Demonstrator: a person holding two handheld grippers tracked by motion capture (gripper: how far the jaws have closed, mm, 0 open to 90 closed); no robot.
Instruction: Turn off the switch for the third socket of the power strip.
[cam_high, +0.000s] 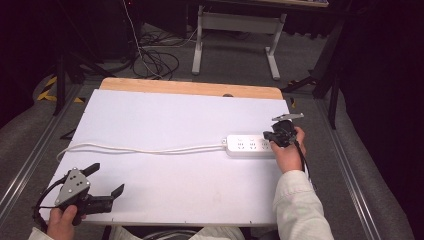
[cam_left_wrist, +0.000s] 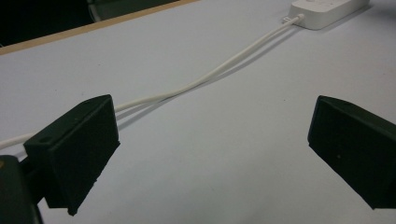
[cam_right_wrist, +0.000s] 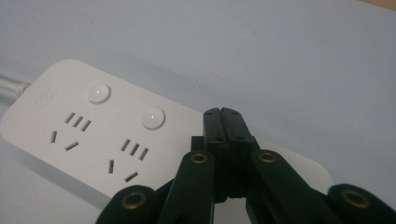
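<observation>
From above, the power strip (cam_high: 250, 145) lies on the white surface (cam_high: 165, 115), right gripper (cam_high: 276, 136) on its end. The left gripper (cam_left_wrist: 210, 149) has fingers (cam_left_wrist: 74, 149) wide open, empty. The right gripper's fingers (cam_right_wrist: 226, 126) are pressed together above the strip.

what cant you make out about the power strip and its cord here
- Third button on the power strip: right gripper view, covered by the shut right gripper.
- Whether those tips touch it: cannot tell.
- Plug end of the cord: high view, runs off the table's left edge.
</observation>
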